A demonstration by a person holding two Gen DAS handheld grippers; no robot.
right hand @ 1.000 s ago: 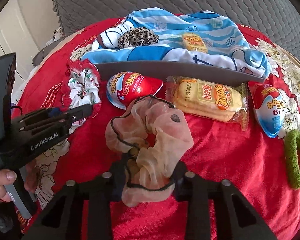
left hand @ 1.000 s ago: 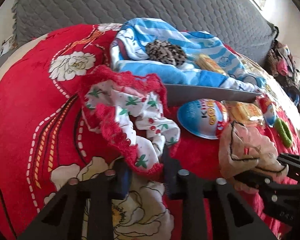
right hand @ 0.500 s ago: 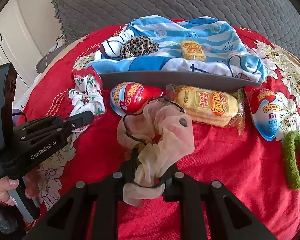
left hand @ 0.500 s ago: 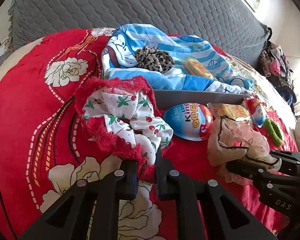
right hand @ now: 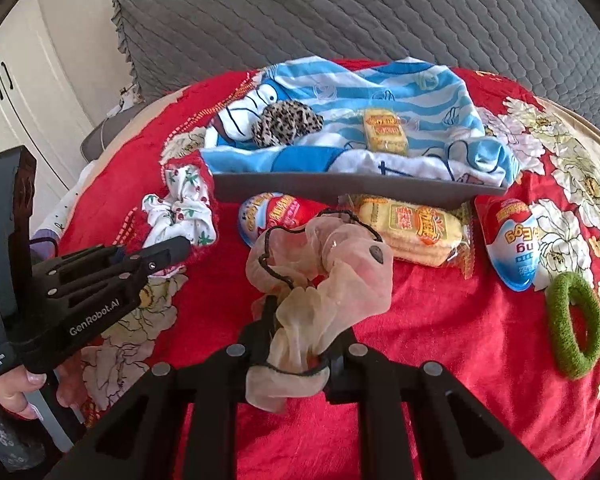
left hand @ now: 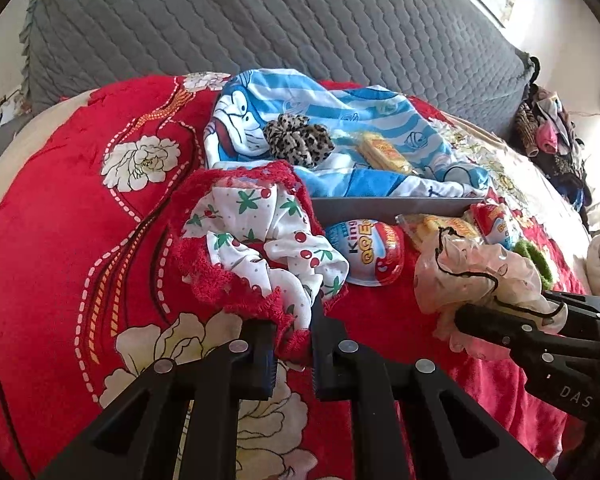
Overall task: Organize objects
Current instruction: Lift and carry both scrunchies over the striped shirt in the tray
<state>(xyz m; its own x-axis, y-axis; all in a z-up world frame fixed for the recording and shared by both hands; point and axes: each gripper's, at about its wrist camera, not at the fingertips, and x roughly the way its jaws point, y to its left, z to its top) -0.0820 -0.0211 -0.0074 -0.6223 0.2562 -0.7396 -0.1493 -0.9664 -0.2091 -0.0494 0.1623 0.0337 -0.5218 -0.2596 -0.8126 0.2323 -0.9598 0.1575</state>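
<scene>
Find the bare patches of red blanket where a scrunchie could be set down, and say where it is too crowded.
Free: the red blanket between the green hair ring and the beige scrunchie, and the floral stretch left of the cherry scrunchie. Crowded: the strip along the grey tray, packed with egg packs and a wafer pack.

daylight pours in from the upper right of the left wrist view, blowing out the wall there to near white. the red blanket (left hand: 60, 240) glows, evenly lit, with only soft shadows under the clutter. both views bend hard at the edges, black corners ringing the fisheye circle. centres are sharp; rims smear slightly, the black gripper bodies up close reading as near silhouettes.
</scene>
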